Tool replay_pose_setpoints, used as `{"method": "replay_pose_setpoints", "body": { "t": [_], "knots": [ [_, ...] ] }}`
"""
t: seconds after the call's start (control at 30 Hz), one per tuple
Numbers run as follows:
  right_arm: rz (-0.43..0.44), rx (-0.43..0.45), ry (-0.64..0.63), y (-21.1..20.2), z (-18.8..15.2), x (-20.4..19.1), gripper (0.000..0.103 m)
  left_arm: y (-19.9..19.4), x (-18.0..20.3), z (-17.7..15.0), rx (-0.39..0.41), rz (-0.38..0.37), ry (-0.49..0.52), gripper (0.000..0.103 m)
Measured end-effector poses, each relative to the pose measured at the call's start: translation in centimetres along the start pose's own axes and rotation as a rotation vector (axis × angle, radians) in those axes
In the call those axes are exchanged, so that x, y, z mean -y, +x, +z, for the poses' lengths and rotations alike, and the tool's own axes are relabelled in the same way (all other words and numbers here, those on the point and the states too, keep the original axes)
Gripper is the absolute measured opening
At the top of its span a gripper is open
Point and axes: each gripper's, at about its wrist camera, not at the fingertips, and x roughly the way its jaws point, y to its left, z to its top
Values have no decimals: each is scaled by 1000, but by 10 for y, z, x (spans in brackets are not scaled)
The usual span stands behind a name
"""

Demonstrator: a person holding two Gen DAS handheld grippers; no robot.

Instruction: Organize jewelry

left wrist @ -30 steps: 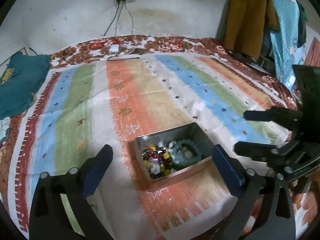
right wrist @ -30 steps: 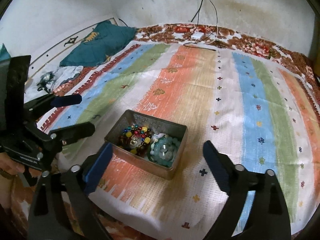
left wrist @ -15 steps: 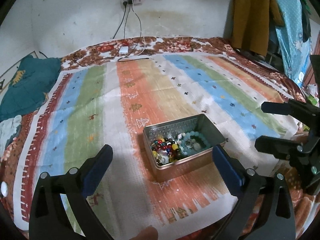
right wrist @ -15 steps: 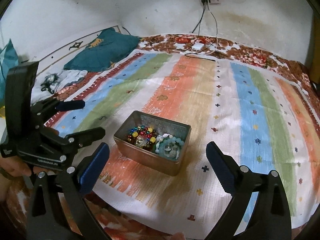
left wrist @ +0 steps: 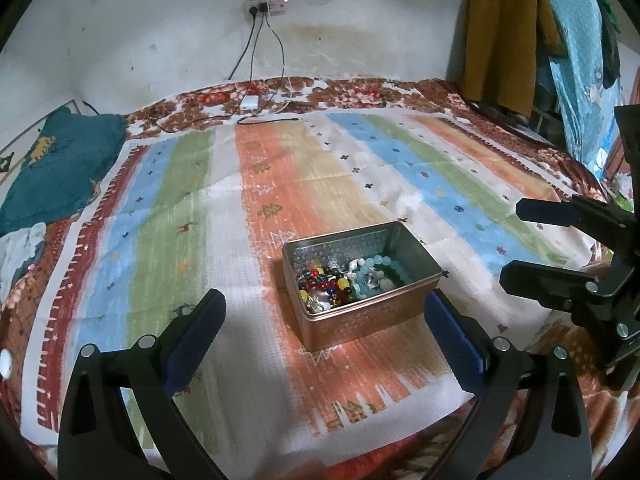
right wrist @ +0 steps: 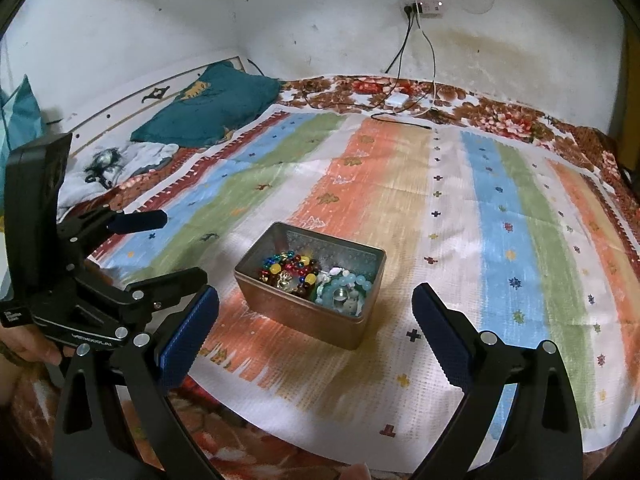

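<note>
An open metal tin [left wrist: 362,322] [right wrist: 304,322] stands on the striped cloth [left wrist: 256,208] [right wrist: 460,216]. Inside lie a multicoloured bead bracelet [left wrist: 322,282] [right wrist: 286,266] and a pale turquoise bead bracelet [left wrist: 378,274] [right wrist: 346,286], with small silver pieces among them. My left gripper [left wrist: 324,330] is open and empty, just short of the tin; it also shows at the left of the right wrist view [right wrist: 158,246]. My right gripper [right wrist: 316,326] is open and empty, just short of the tin; it also shows at the right of the left wrist view [left wrist: 516,246].
The cloth lies on a bed with a floral sheet [left wrist: 348,92]. A teal pillow [left wrist: 52,160] [right wrist: 208,108] lies at the far left. A charger and cables [left wrist: 250,104] [right wrist: 396,100] lie by the wall. Clothes [left wrist: 504,36] hang at the right.
Both grippers have drawn back and up from the tin, so it looks smaller and farther away. The jaws stay open. The tin and beads have not moved.
</note>
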Motion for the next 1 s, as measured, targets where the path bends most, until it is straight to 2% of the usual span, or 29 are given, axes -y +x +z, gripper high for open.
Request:
{"method": "replay_pose_setpoints", "body": {
  "t": [1.0],
  "knots": [
    [-16, -26, 4, 3, -4, -5, 98, 3, -9, -4, -12, -8, -26, 97]
  ]
}}
